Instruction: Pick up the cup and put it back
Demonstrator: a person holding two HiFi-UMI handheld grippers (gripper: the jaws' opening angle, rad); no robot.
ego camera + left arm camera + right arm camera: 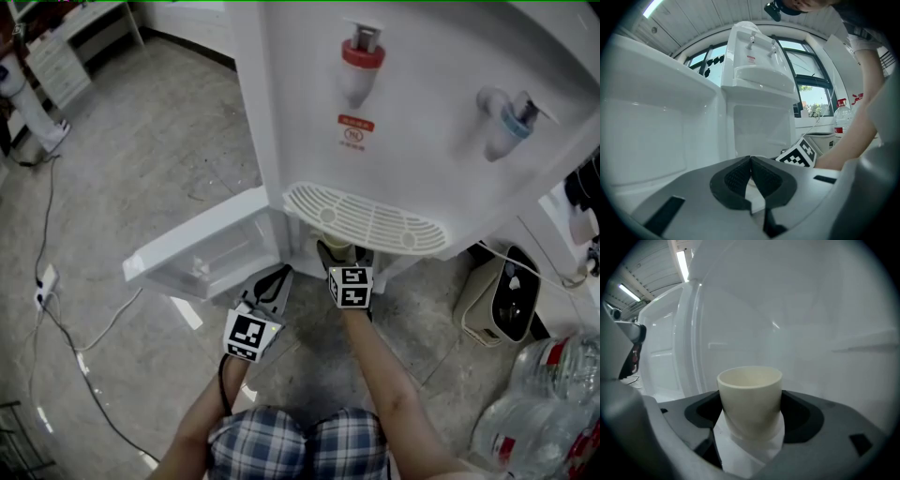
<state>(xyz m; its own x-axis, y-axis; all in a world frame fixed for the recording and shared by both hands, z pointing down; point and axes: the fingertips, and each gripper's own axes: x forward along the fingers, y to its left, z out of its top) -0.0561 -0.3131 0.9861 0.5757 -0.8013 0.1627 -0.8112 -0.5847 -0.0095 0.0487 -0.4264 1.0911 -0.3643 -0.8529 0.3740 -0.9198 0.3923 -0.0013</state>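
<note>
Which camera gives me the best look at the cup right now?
The right gripper view: the cup fills the centre, upright between the jaws, rim and wall clear. The head view shows only a sliver under the drip tray. The left gripper view does not show it.

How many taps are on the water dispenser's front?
2. A red tap sits at the left and a blue tap at the right, both above the drip tray. None seems hidden.

Head view steeply above water dispenser [412, 112], left gripper view low facing its front, right gripper view inside cabinet [811, 333]
</note>
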